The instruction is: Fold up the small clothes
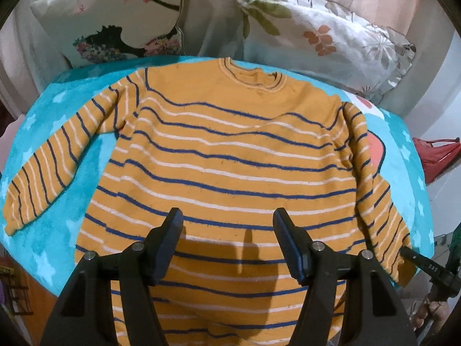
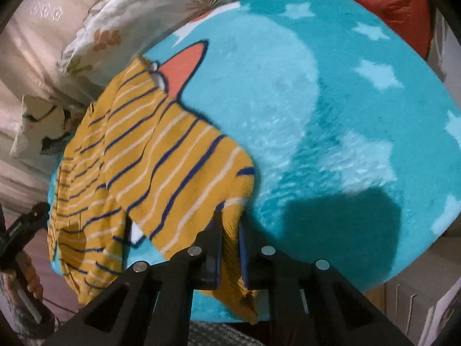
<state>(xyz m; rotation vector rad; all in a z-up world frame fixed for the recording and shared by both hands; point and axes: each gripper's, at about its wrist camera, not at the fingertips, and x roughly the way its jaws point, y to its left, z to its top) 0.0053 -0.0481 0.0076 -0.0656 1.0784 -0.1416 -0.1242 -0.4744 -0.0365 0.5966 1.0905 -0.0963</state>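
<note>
An orange sweater (image 1: 230, 158) with blue and white stripes lies flat, collar at the far side, on a turquoise star-patterned blanket (image 1: 95, 155). Its left sleeve (image 1: 43, 173) is spread out to the side. My left gripper (image 1: 227, 222) hovers open above the lower body of the sweater with nothing between its fingers. In the right wrist view my right gripper (image 2: 230, 219) is shut on the cuff end of the right sleeve (image 2: 178, 173), and the fabric hangs down between the pads. The right gripper (image 1: 406, 252) also shows at the sleeve end in the left wrist view.
Two floral pillows (image 1: 115, 20) (image 1: 322, 34) lean against the wall behind the blanket (image 2: 317, 115). A red bag (image 1: 438, 155) sits off the right edge. A person's hand (image 1: 432, 311) holds the right gripper. The blanket's near edge drops off close to both grippers.
</note>
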